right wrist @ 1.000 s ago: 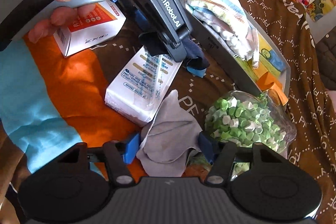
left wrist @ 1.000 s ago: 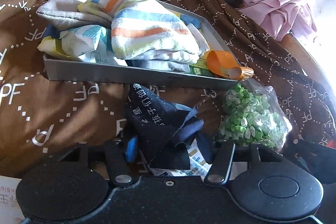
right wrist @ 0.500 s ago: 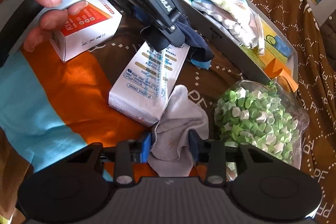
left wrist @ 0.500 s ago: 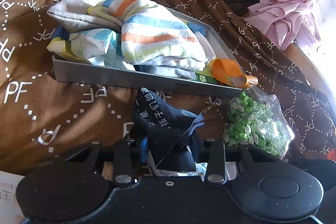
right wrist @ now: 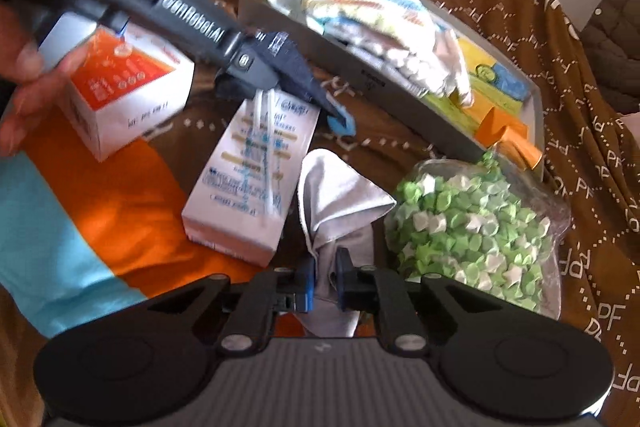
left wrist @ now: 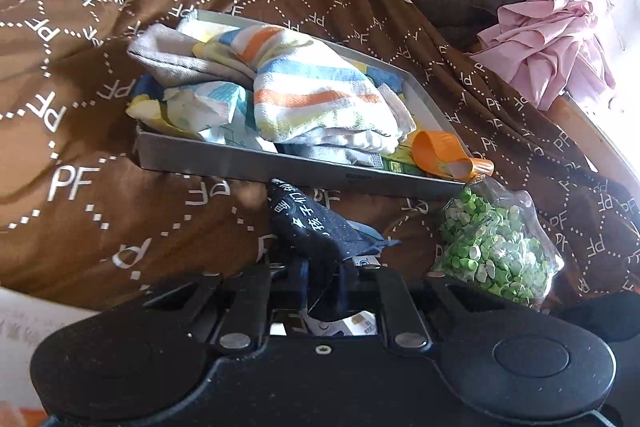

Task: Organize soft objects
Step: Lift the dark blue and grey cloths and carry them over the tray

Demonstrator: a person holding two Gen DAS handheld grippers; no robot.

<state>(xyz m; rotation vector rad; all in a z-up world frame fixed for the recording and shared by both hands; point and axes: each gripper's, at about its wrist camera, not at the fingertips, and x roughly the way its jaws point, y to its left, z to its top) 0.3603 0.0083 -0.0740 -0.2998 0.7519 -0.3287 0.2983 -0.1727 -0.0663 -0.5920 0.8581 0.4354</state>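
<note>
Both grippers have just been closing, each on a separate cloth. The left gripper has its jaws nipped on the rear fold of a dark navy cloth with white lettering, which lies just short of the grey tray at its twelve o'clock; this looks like a pinch taken low so the cloth can be lifted over the tray wall. The right gripper is clamped on a pale grey cloth, with a white carton at ten o'clock and a bag of green paper stars at two o'clock. The tray already holds a striped towel and other folded fabrics. Everything rests on a brown quilt printed with white letters; a pink garment lies beyond, at two o'clock in the left view.
</note>
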